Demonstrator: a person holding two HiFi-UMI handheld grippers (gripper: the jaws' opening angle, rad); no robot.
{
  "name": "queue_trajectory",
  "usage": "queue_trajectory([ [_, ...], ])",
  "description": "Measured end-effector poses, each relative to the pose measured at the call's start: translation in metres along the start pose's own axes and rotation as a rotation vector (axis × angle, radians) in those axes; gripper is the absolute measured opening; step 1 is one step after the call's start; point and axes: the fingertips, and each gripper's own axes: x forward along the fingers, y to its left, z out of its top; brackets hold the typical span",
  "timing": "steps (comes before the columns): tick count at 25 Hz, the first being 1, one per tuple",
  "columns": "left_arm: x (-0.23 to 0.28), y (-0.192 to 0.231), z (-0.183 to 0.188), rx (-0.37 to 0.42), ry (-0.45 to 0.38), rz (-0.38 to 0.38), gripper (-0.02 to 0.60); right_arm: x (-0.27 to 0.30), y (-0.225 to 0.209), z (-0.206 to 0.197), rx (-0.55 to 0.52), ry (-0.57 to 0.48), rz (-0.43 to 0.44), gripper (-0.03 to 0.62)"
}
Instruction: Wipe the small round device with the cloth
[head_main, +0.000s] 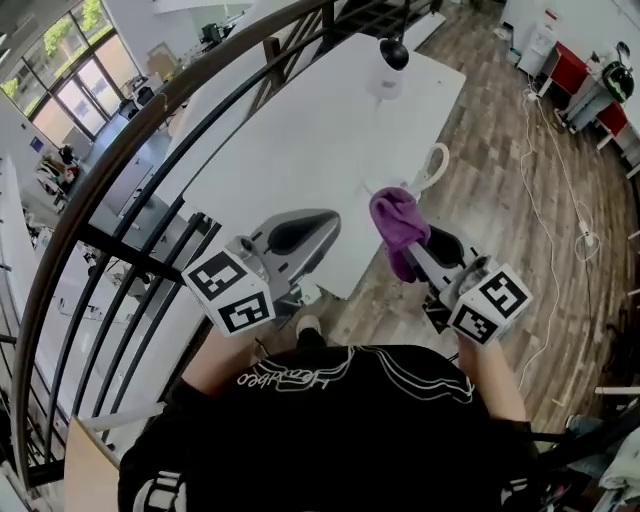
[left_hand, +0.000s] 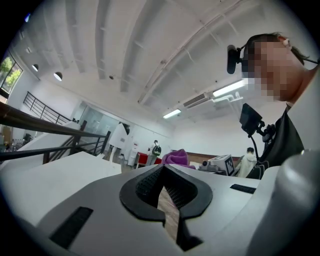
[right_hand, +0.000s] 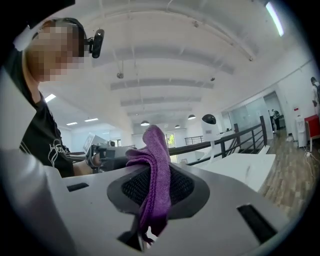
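Note:
The small round device (head_main: 390, 62), white with a black domed top, stands at the far end of the white table (head_main: 300, 150); the right gripper view also has the device (right_hand: 209, 124) in the distance. My right gripper (head_main: 408, 238) is shut on a purple cloth (head_main: 398, 222), which drapes over its jaws (right_hand: 152, 172). It hovers by the table's near right corner. My left gripper (head_main: 318, 225) is over the near edge, jaws together with nothing between them (left_hand: 167, 195). Both grippers tilt upward, well short of the device.
A white looped cable (head_main: 437, 165) lies at the table's right edge. A black curved railing (head_main: 150, 130) runs along the left side. Wood floor (head_main: 520, 200) with trailing cords lies to the right, with red cabinets (head_main: 570, 70) further back.

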Motion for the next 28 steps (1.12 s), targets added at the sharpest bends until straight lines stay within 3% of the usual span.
queue_trajectory([
  [7,-0.003,-0.115,-0.049,0.010,0.010,0.051,0.009,-0.110,0.040,-0.032,0.081,-0.006,0.066,0.067],
  [13,-0.003,-0.179,-0.076,0.006,0.021,0.077,0.009,-0.170,0.057,-0.051,0.117,-0.004,0.076,0.066],
  [28,-0.011,-0.207,-0.075,0.033,0.030,0.098,0.009,-0.200,0.068,-0.041,0.093,-0.035,0.058,0.066],
])
